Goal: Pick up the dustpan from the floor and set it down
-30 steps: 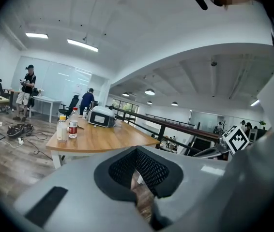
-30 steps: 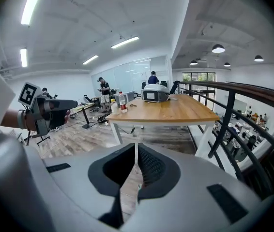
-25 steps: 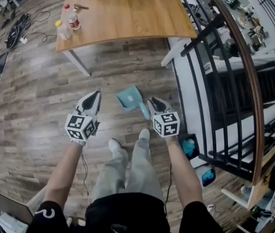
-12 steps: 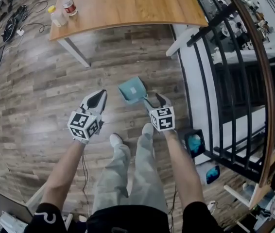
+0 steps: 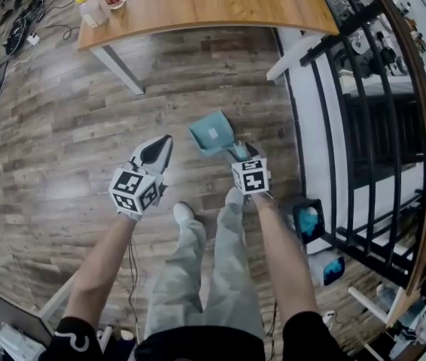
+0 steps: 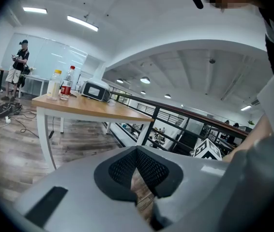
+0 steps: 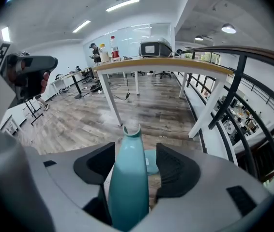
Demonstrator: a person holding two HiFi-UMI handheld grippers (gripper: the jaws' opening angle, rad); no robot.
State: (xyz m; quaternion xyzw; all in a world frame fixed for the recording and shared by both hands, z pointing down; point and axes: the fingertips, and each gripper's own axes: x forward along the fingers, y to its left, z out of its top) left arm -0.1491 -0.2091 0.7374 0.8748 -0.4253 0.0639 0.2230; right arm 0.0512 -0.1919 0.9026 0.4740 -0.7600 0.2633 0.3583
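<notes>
Change, dustpan: a second ago my right gripper (image 5: 241, 153) held the teal plastic dustpan (image 5: 211, 132) by its handle. Now the scoop lies low on the wood-plank floor (image 5: 70, 126), just ahead of my feet, with the handle angled back toward that gripper.
Change, right jaws: they have just been opening and now stand wide apart. The handle rises between them, and the right pad is clear of it.
Change, left gripper (image 5: 163, 144): it is lower than before, near the scoop's left side. Its jaws are closed together on nothing.
Head view alone: it shows the whole scoop, both grippers flanking it, and the black metal railing (image 5: 332, 126) on the right.
Right gripper view alone: it shows the handle's notched tip upright between the pads, with the scoop on the planks beyond.
Left gripper view alone: it shows my right gripper's marker cube (image 6: 207, 149), a grey appliance (image 6: 94, 90) on the wooden counter (image 6: 83, 109), and a person (image 6: 18, 64) standing far off.
</notes>
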